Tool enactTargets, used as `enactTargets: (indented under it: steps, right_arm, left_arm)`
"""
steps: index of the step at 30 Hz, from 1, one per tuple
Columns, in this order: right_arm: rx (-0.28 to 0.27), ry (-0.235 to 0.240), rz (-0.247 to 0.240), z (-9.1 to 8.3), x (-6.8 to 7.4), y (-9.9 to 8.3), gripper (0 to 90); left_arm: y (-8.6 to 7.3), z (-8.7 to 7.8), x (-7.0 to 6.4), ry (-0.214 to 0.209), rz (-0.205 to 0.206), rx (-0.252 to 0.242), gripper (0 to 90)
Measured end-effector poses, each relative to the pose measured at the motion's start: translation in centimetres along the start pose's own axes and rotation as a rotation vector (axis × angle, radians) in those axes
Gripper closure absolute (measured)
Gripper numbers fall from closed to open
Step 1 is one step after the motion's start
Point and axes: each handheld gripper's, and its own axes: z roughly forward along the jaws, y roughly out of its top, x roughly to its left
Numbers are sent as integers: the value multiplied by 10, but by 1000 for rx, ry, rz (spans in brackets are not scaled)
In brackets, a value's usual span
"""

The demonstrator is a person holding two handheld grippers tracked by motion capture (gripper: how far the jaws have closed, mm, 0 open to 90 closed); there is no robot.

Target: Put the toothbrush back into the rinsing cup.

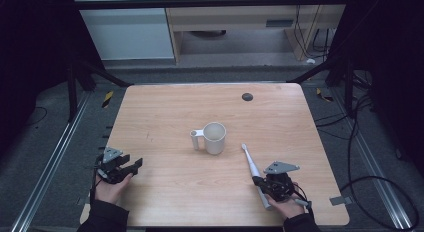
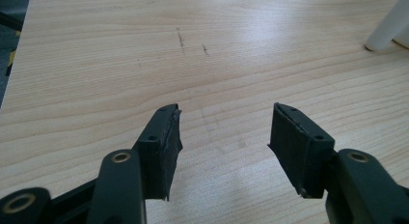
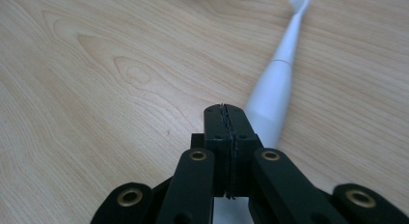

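High view, layout: wooden desk (image 1: 165, 112); white mug (image 1: 214, 138) near the middle, handle toward the person's left; dark round cap (image 1: 247, 96) well beyond it.
High view, toothbrush: white electric toothbrush (image 1: 252, 168) lies flat on the desk, brush head toward the mug, handle end running under the right gripper (image 1: 270, 184).
High view, left gripper: left gripper (image 1: 131, 168) sits low at the near left edge, well apart from mug and toothbrush.
Left gripper view, fingers: fingers (image 2: 164, 147) spread wide, nothing between them, bare desk (image 2: 144, 64) ahead; foot of the mug's handle (image 2: 386, 35) at the upper right corner.
Right gripper view, fingers: fingers (image 3: 218, 137) pressed together pad to pad, holding nothing.
Right gripper view, toothbrush: toothbrush (image 3: 277, 84) lies just beside the closed tips, on their right, and passes partly under them; bristle end points away.
Risk, grasp: closed fingers cannot take the handle; judged, they must part first, else they only nudge it.
Risk, roll: round, smooth handle; an off-centre pinch could roll or squirt it sideways.
Risk, mug: a push along the toothbrush's length could drive the head toward the mug.
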Motion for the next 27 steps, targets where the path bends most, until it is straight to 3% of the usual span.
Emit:
enactTargets:
  steps: [13, 16, 21, 27]
  right_arm:
    - [-18, -84, 60, -21, -14, -10, 873]
    - [-11, -131, 69, -24, -16, -4, 829]
    - [-6, -163, 75, -28, -21, 8, 759]
    - [42, -161, 100, -28, -26, 19, 691]
  left_arm:
    - [0, 1, -1, -3, 0, 5, 431]
    - [0, 1, -1, 0, 7, 9, 429]
    - [0, 2, -1, 1, 13, 12, 428]
    - [0, 2, 0, 5, 23, 16, 426]
